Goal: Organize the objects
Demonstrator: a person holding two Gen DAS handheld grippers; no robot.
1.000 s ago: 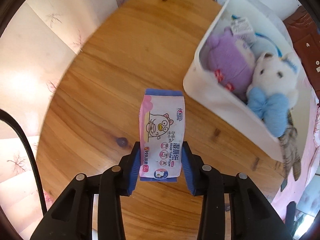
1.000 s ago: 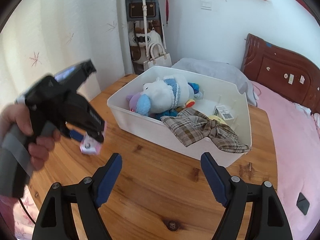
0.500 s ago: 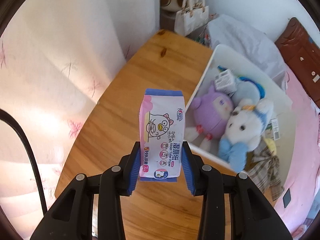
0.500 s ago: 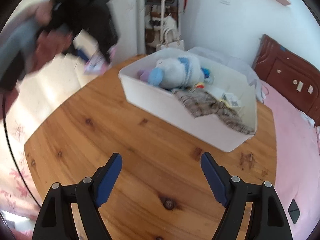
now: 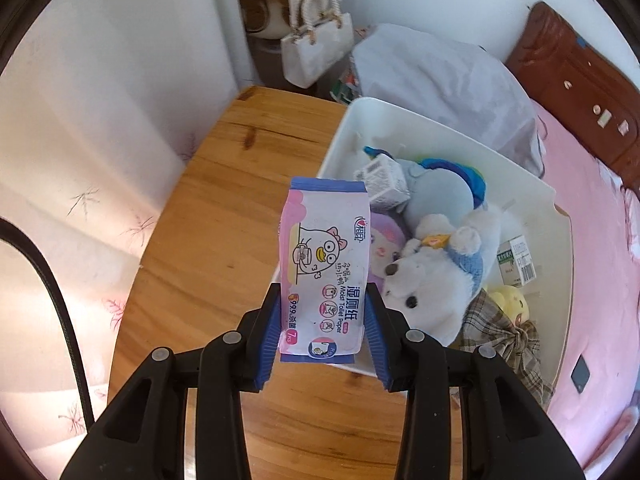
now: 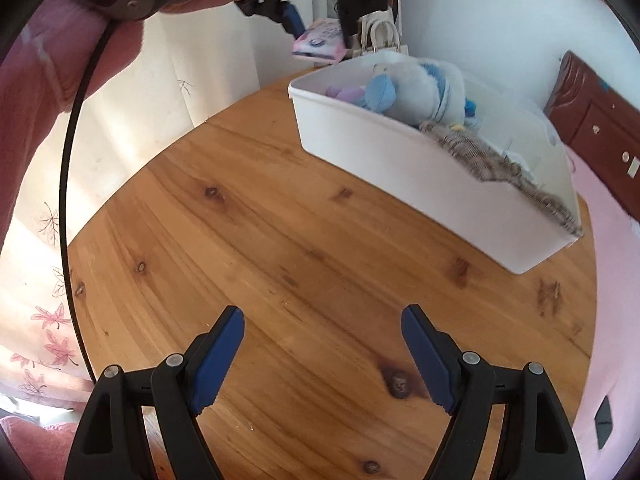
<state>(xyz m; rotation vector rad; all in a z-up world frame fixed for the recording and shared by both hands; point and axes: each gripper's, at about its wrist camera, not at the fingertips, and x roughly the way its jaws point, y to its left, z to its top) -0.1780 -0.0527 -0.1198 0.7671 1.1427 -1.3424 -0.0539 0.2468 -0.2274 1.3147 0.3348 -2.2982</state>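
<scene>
My left gripper (image 5: 322, 312) is shut on a pink and blue pack of moist toilet paper (image 5: 325, 264) and holds it in the air above the near left corner of the white bin (image 5: 440, 124). The bin holds a white plush dog (image 5: 436, 276), a purple plush (image 5: 386, 236), a blue plush (image 5: 436, 196), small boxes and a plaid cloth (image 5: 504, 340). In the right wrist view the pack (image 6: 320, 42) hangs above the bin's (image 6: 400, 152) left end. My right gripper (image 6: 322, 340) is open and empty over the wooden table (image 6: 260, 240).
The round wooden table (image 5: 224, 208) stands by a curtain on the left. A white handbag (image 5: 316, 44) hangs behind it. A bed with a pink sheet (image 5: 600, 264) and a brown headboard (image 5: 576, 76) lie to the right.
My left gripper has lifted the pack off the table and carried it up and right over the bin's corner. My right gripper has stayed open and tilted down towards the table.
</scene>
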